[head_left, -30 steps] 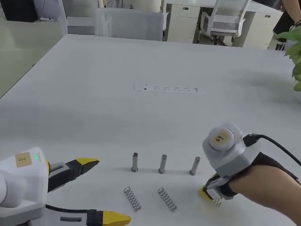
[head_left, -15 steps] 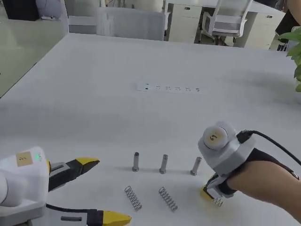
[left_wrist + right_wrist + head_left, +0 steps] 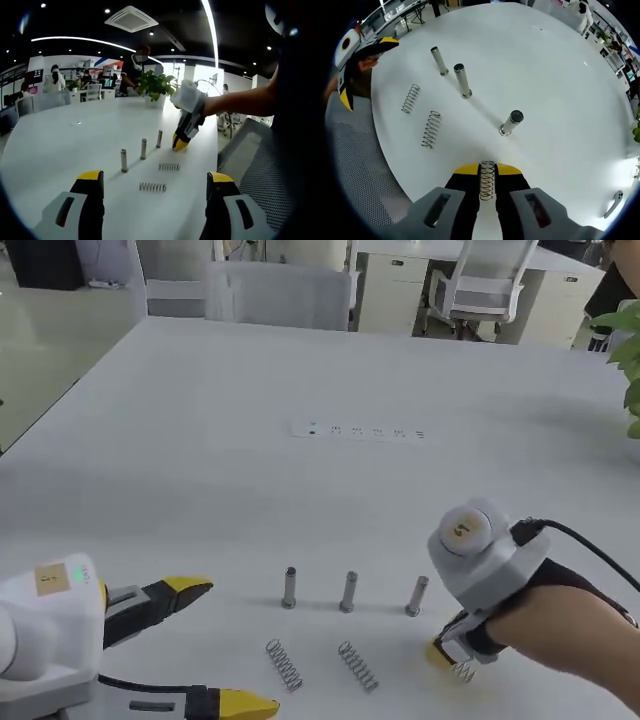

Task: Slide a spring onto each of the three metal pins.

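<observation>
The spring (image 3: 488,186) is clamped between the jaws of the right hand-held gripper (image 3: 487,169), lying along them. Little has shifted in the last second: it still hovers low over the tabletop (image 3: 300,500), with the nearest pin (image 3: 511,122) just ahead-right and bare. Threading hasn't begun. The loose springs (image 3: 431,130) lie to its left. The left hand-held gripper (image 3: 155,176) waits, jaws apart.

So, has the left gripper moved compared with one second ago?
No. The left gripper lies as far from the leftmost pin as before, on the pin's left side; only the camera has shifted slightly.
</observation>
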`<state>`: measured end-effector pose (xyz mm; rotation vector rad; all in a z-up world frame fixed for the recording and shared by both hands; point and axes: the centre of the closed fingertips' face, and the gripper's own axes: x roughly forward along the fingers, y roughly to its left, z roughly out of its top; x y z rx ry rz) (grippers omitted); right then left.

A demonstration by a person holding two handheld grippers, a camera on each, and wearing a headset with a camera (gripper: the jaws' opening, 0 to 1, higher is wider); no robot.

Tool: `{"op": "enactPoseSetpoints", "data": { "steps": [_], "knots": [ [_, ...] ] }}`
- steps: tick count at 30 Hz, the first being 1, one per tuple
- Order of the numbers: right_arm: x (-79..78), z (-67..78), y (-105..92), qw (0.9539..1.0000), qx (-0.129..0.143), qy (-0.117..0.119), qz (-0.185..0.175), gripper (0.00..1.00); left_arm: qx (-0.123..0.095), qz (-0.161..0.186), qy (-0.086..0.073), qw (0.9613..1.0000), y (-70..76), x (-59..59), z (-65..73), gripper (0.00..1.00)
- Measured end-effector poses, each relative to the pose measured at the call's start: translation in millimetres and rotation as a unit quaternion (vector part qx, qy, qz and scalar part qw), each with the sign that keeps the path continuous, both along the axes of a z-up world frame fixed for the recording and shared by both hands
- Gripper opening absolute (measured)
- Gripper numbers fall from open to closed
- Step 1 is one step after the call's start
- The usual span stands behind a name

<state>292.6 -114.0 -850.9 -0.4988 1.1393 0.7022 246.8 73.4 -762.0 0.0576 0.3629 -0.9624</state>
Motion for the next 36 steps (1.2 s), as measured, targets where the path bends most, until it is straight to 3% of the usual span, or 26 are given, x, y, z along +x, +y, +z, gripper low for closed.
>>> {"op": "enactPoseSetpoints", "data": {
  "steps": [14, 22, 26, 36],
  "knots": [
    [-5.8, 28.3, 14.3, 0.9984, 0.045, -0.032, -0.01, 0.08, 0.004, -0.014, 0.002, 0.9999, -7.7, -5.4, 1.8, 0.8],
    [-9.4, 53.8, 34.3, 0.9944, 0.093, -0.049, -0.013, 0.08, 0.003, -0.022, 0.003, 0.9998, -11.5, -7.6, 2.7, 0.78],
    [-9.4, 73.7, 52.8, 0.9893, 0.132, -0.061, -0.009, 0.08, 0.002, -0.025, 0.003, 0.9997, -13.0, -7.8, 2.8, 0.78],
    [-8.5, 118.8, 99.0, 0.9768, 0.184, -0.106, 0.031, 0.08, -0.006, -0.036, 0.003, 0.9993, -15.8, -3.6, 10.0, 0.74]
  ]
}}
